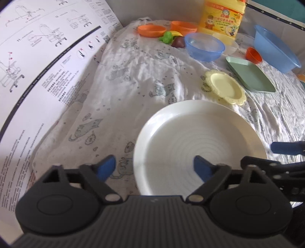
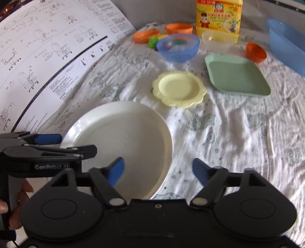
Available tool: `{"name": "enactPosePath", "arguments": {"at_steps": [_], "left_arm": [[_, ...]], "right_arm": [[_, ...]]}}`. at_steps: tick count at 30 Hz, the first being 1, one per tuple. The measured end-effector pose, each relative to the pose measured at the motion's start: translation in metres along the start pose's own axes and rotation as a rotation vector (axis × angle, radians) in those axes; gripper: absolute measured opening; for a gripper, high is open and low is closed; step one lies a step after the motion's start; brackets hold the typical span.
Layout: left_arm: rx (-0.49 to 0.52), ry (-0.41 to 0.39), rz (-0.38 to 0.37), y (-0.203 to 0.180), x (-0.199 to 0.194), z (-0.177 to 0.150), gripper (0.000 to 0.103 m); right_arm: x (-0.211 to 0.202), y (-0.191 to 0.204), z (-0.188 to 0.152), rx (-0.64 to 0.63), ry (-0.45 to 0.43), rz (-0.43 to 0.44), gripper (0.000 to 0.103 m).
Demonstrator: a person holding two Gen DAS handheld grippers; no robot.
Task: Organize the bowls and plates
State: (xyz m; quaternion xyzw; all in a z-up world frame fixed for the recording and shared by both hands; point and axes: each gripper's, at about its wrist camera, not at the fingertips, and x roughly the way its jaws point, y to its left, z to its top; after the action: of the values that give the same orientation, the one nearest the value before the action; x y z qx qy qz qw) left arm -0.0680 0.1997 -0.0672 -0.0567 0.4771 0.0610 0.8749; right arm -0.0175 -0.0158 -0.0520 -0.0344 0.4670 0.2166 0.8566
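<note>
A large white plate (image 1: 198, 146), round and ringed with fine concentric ridges, lies flat on a wrinkled white cloth (image 1: 133, 80) printed with grey cats, directly ahead of both tongs. The left gripper (image 1: 155, 168) hangs over the plate's near left rim with its blue-padded jaws spread wide, one pad over the cloth and the other over the dish, pinching nothing. The right gripper (image 2: 158, 171) straddles the plate's near right rim, jaws likewise spread apart and empty. Beyond the plate sit a small pale yellow plate (image 2: 179, 87) with a scalloped, embossed edge and a matte green square tray (image 2: 238, 76) with rounded corners. Farther back stand a translucent blue bowl (image 2: 179, 47), a clear plastic bowl (image 2: 217, 41), orange dishes (image 2: 146, 35), a small orange cup (image 2: 255, 52), a blue basin (image 2: 286, 45) and a yellow detergent bottle (image 2: 219, 17). A printed instruction sheet (image 1: 38, 66) lies along the cloth's left side.
</note>
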Motion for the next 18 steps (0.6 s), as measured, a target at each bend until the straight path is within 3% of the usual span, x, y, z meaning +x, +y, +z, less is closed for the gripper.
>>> {"name": "enactPosePath", "arguments": {"at_steps": [2,10,18], "left_arm": [[-0.013,-0.005,0.006,0.003,-0.003,0.002,0.103],[-0.089,-0.042,0.016,0.011,-0.014,0.012,0.103],[-0.067,-0.084,0.009,-0.006,-0.022,0.030,0.103]], "right_arm": [[-0.005,-0.002,0.001,0.004,-0.017,0.008,0.103],[-0.018,-0.014,0.004,0.030,-0.047,0.006,0.103],[-0.027,-0.033,0.007,0.085,-0.077,-0.014,0.103]]}}
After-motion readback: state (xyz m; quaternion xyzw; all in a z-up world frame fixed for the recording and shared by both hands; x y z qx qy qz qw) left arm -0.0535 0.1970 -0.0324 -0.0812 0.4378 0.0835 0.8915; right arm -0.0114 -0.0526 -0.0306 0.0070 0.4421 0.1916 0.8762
